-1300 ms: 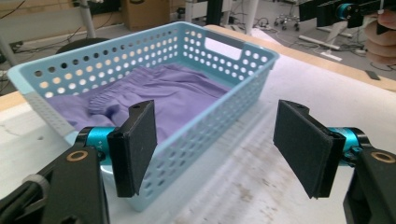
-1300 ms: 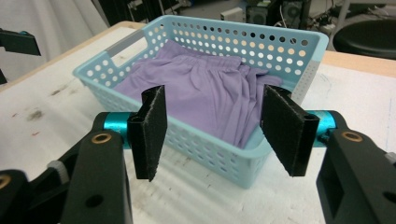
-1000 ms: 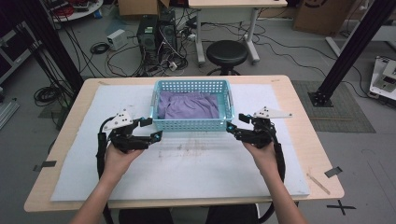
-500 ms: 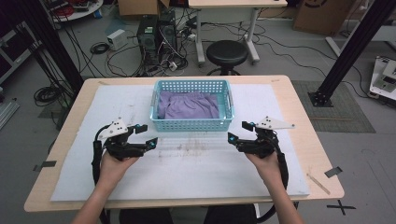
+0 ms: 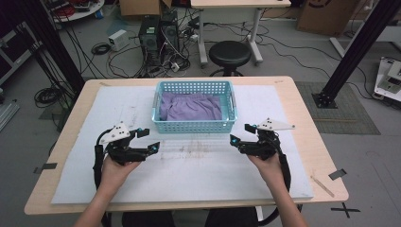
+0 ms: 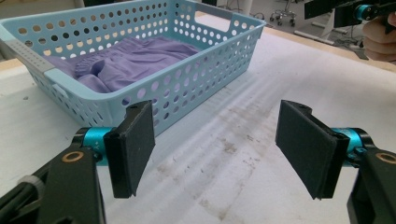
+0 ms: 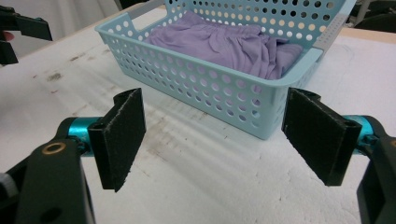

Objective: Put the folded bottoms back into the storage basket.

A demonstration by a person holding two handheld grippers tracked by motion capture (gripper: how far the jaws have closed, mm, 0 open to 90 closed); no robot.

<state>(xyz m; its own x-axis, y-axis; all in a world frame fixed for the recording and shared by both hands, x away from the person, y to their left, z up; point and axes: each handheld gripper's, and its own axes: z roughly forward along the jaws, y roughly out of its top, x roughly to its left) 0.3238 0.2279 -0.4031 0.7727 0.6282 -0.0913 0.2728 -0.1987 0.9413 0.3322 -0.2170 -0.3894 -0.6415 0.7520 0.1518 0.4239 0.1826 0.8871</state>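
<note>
Left tool [image 5: 147,140] and right tool [image 5: 239,134]: jaws wide apart, holding nothing, poised just above the bench [image 5: 198,175]. Basket [image 5: 194,126] ahead of both, between them, not touched. Purple cloth [image 5: 190,106] bunched inside the basket. Judged as the stage ahead of any grasp. Next move likely calls for reaching forward over the near rim, then closing on the cloth or on the basket's sides.

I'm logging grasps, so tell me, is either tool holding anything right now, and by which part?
Nothing is held. The left tool and right tool are both open and empty, short of the blue basket with the purple cloth.
</note>
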